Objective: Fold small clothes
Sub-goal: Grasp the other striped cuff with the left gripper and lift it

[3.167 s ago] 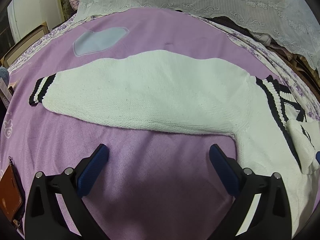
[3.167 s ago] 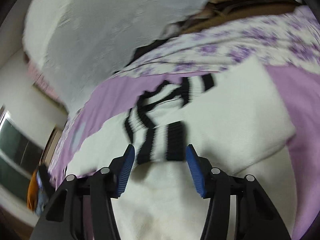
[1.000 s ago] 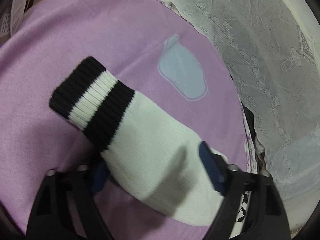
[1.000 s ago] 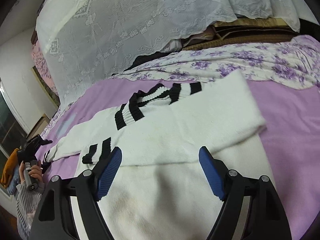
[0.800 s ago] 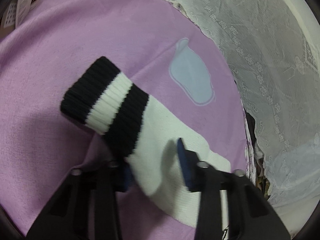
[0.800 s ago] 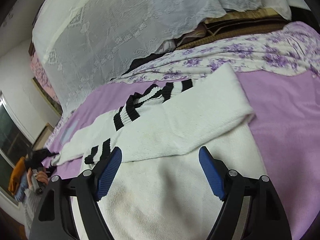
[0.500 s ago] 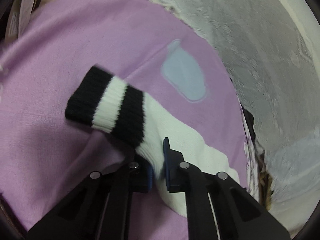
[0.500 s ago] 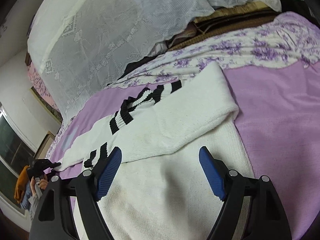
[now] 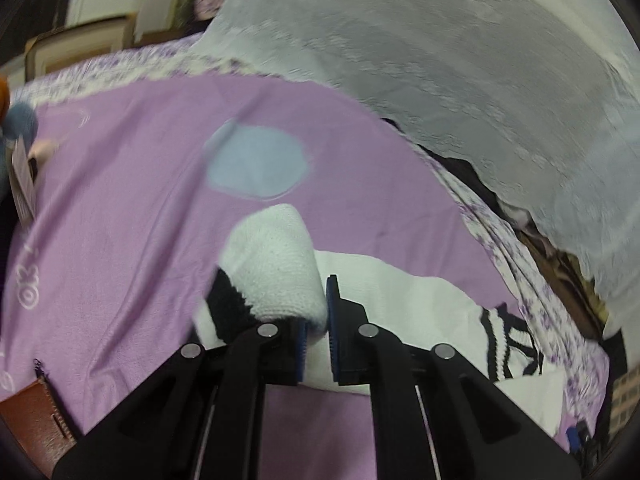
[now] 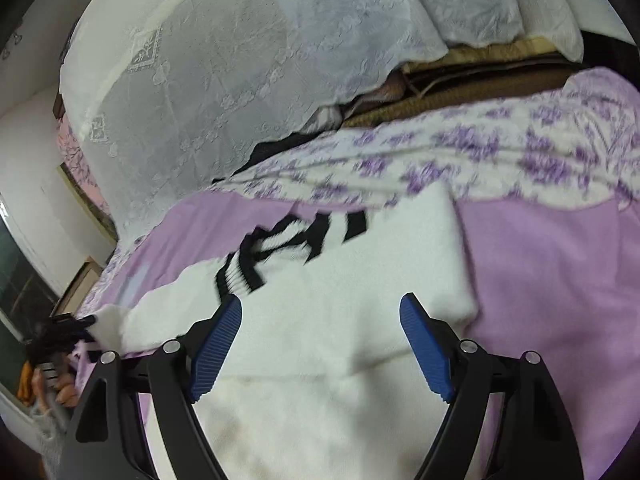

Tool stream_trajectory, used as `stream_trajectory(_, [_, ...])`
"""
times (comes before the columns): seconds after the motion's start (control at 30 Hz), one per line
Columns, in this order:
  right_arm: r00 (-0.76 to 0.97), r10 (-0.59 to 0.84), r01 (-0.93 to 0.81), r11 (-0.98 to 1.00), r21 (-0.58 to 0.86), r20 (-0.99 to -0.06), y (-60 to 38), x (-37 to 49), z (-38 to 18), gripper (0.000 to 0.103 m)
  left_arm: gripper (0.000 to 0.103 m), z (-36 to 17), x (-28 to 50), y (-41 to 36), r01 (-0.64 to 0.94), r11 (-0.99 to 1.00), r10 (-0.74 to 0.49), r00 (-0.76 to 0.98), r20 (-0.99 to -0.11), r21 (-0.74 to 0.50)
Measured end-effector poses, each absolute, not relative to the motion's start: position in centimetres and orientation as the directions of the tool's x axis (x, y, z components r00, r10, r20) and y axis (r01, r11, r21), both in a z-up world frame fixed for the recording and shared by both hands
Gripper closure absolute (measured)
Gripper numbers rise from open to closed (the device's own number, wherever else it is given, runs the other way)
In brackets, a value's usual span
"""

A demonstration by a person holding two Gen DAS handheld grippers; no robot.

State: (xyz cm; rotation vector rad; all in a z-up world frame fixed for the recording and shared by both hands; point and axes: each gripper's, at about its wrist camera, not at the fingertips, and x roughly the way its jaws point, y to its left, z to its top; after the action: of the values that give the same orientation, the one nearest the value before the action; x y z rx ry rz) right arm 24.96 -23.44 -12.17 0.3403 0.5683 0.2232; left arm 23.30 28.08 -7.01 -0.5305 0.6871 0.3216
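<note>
A white knit sweater [image 10: 360, 320] with black stripes at collar and cuffs lies on a purple blanket [image 10: 552, 272]. My left gripper [image 9: 316, 332] is shut on the sweater's sleeve [image 9: 276, 272] near its black-striped cuff [image 9: 224, 300] and holds it lifted and curled over. The rest of the sweater [image 9: 420, 312] lies to the right. My right gripper [image 10: 320, 344] is open and empty over the sweater's body, below the striped collar [image 10: 280, 248]. The left gripper [image 10: 68, 330] shows far left in the right wrist view.
A white lace cover [image 10: 240, 60] drapes over piled bedding behind. A floral sheet [image 10: 480, 152] edges the blanket. A pale blue patch [image 9: 256, 164] marks the blanket. A brown wallet [image 9: 32, 420] lies at the lower left.
My left gripper closed on the sleeve near the cuff, then lifted and swung it toward the sweater's body. The right gripper stayed open over the body.
</note>
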Motion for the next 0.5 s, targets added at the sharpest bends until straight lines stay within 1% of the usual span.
stream_trajectory(0.13, [0.807, 0.296, -0.063, 0.903, 0.425, -0.51, -25.4, 25.9, -14.1, 0.018, 0.095, -4.5, 23.7, 24.8, -0.405, 0.872, 0.14, 0.745, -0.652, -0.275])
stream_trajectory(0.2, [0.814, 0.292, -0.045, 0.893, 0.448, -0.502, -26.3, 26.3, -14.6, 0.018, 0.095, -3.7, 23.9, 23.3, -0.383, 0.887, 0.139, 0.753, -0.643, -0.257])
stream_trajectory(0.3, [0.829, 0.265, -0.017, 0.892, 0.452, -0.492, -27.4, 26.7, -15.0, 0.018, 0.095, -2.5, 24.3, 21.0, -0.337, 0.909, 0.111, 0.762, -0.638, -0.245])
stream_trajectory(0.4, [0.81, 0.281, -0.014, 0.886, 0.463, -0.514, -28.3, 27.2, -15.3, 0.018, 0.095, -1.6, 24.7, 18.7, -0.302, 0.925, 0.093, 0.767, -0.635, -0.229])
stream_trajectory(0.5, [0.8, 0.266, -0.008, 0.901, 0.434, -0.537, -29.1, 27.3, -15.5, 0.018, 0.095, -1.1, 24.8, 16.8, -0.269, 0.936, 0.067, 0.772, -0.632, -0.229])
